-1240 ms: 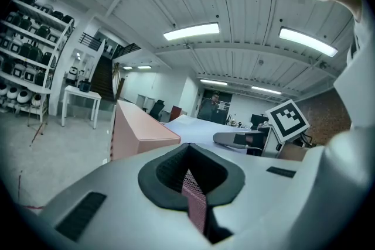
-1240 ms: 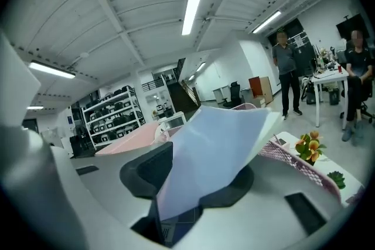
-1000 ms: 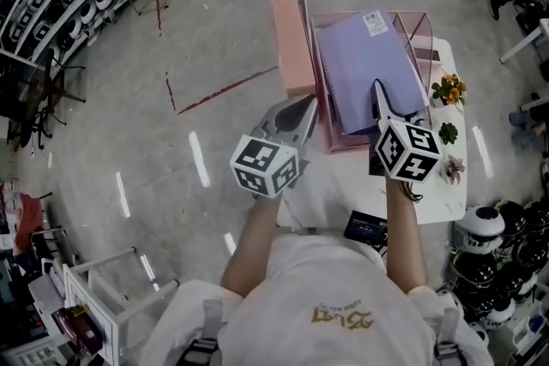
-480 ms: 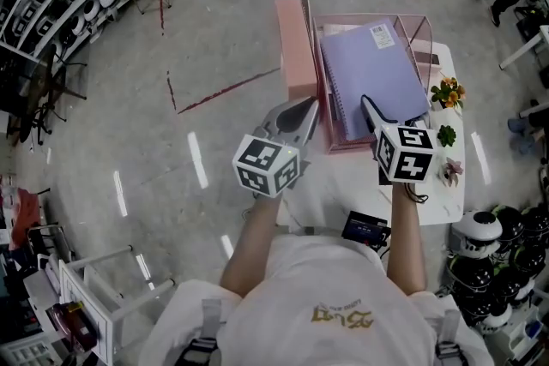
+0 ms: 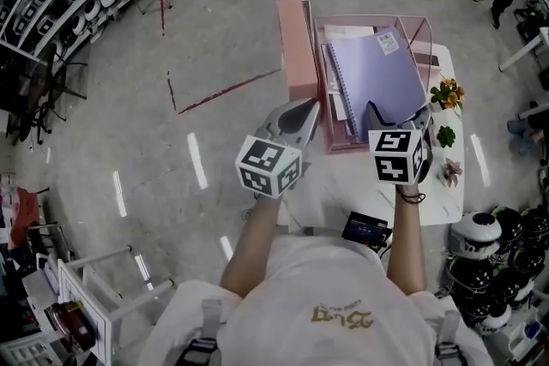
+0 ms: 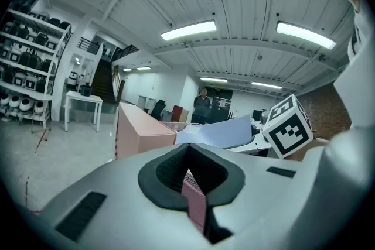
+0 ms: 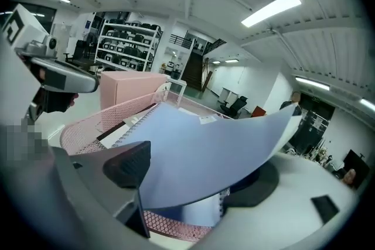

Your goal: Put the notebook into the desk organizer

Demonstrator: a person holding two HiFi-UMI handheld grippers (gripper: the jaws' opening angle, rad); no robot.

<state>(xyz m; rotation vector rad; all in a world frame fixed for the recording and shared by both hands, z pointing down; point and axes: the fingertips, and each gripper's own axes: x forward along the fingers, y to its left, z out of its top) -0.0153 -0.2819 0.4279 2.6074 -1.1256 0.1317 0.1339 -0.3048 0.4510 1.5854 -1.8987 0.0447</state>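
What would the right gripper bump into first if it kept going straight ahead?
The purple notebook: its cover already lies between the jaws of the right gripper, which have just been opening. Behind it, probably the mesh of the pink desk organizer.

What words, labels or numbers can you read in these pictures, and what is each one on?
Nothing reads clearly.
Gold print on the white shirt: upside down, illegible.
White sticker on the lilac spiral notebook: too small.
Print on the small black box: too small.
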